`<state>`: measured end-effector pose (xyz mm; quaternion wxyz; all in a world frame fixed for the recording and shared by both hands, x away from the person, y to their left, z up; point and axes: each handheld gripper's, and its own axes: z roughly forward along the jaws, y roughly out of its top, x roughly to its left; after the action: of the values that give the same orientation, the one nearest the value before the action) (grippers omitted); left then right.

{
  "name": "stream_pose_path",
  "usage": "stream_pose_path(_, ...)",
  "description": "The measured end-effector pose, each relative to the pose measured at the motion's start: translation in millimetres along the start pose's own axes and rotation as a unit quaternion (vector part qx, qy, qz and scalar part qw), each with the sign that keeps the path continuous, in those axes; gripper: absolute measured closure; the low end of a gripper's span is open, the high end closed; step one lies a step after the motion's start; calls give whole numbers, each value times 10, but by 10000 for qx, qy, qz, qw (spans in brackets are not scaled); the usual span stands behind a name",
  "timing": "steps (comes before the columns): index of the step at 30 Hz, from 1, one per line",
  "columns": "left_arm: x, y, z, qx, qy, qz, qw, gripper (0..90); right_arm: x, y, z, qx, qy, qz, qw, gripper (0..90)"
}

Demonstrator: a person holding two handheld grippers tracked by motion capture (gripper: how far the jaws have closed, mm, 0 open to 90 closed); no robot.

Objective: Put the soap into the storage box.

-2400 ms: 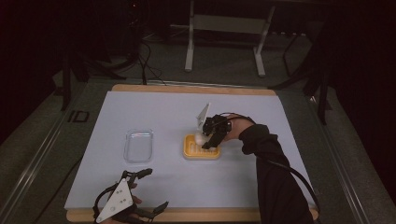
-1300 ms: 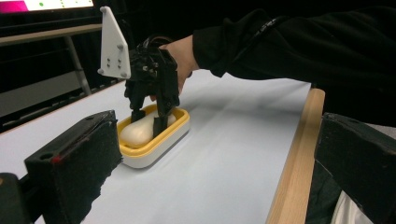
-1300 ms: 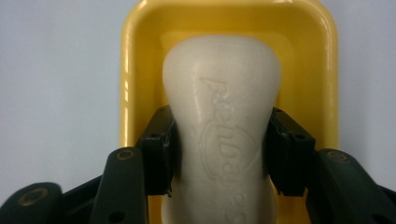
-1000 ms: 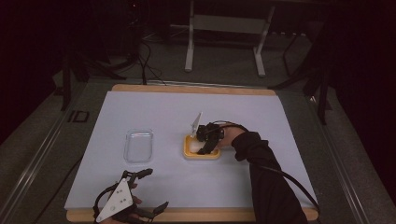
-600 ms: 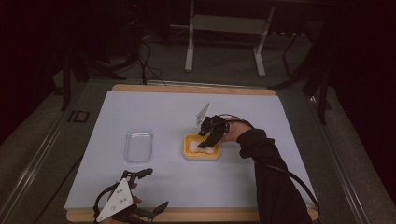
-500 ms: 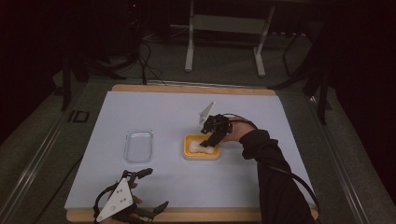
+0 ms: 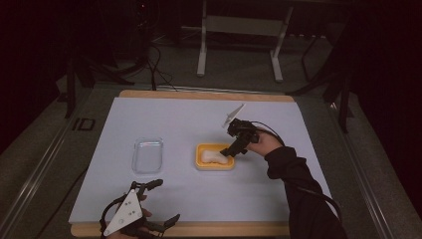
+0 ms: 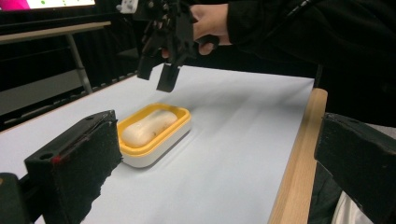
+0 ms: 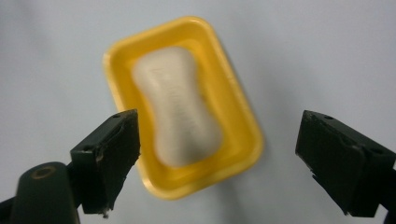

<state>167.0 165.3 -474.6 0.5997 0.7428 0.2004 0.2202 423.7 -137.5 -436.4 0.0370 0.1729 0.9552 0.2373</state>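
Right gripper view looks down on the soap bar [image 9: 180, 108] lying in its yellow dish [image 9: 233, 112]; the right gripper [image 9: 215, 158] hangs above it, jaws just opened, nothing between them. Left gripper [image 7: 158, 203] rests at the table's [image 7: 298, 124] near edge (jaws apart, empty); a clear lid [image 7: 148, 156] lies beside the dish.

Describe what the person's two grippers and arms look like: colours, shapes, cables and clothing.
Both the left gripper and right gripper are black, each with two blocky, foam-padded fingers and a grey three-cornered plate on top. A black cable trails along the right arm's dark sleeve.
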Motion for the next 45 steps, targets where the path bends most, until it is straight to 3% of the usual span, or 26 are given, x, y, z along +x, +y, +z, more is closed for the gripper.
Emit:
stream_pose_path(1, -1, -1, 4, 11, -13, 0, 10000, 6, -4, -18, -12, -16, 10, 70, 10000, 140)
stream_pose_path(6, -8, -4, 15, 22, -20, -3, 10000, 6, 38, -146, -64, -19, -368, 407, 9985, 136)
stream_pose_path(7, -6, -3, 13, 21, -19, 4, 10000, 5, 46, -214, -83, -99, -521, 600, 9968, 138)
stream_pose_path(9, -4, -4, 12, 23, -21, -12, 10000, 6, 53, -236, -89, -122, -561, 632, 9963, 137)
stream_pose_path(11, -3, -5, 13, 30, -21, -13, 10000, 5, 72, -306, -109, -252, -792, 745, 9938, 136)
stream_pose_path(18, -6, -4, 17, 20, -24, -20, 10000, 6, 142, -557, -201, -626, -937, 1179, 9866, 136)
stream_pose_path(20, -8, -4, 16, 20, -24, -17, 10000, 6, 155, -581, -207, -669, -990, 1209, 9855, 137)
stream_pose_path(23, -9, -3, 15, 22, -26, -11, 10000, 6, 209, -708, -204, -723, -1264, 1285, 9810, 137)
stream_pose_path(27, -9, -3, 18, 20, -29, -15, 10000, 5, 259, -823, -187, -755, -1270, 1278, 9807, 138)
stream_pose_path(33, -11, 0, 12, 23, -42, -7, 10000, 6, 380, -973, -149, -829, -1547, 1309, 9757, 138)
stream_pose_path(37, -14, 2, 7, 22, -45, -7, 10000, 5, 441, -1051, -177, -898, -1566, 1416, 9733, 138)
stream_pose_path(39, -20, 4, 5, 8, -40, 3, 10000, 6, 493, -1116, -220, -999, -1607, 1506, 9703, 138)
stream_pose_path(43, -33, 10, 8, -7, -59, 3, 10000, 5, 521, -1155, -250, -1031, -1575, 1593, 9691, 138)
stream_pose_path(45, -37, 9, 14, 24, -57, 30, 10000, 6, 548, -1234, -294, -1116, -1617, 1757, 9646, 139)
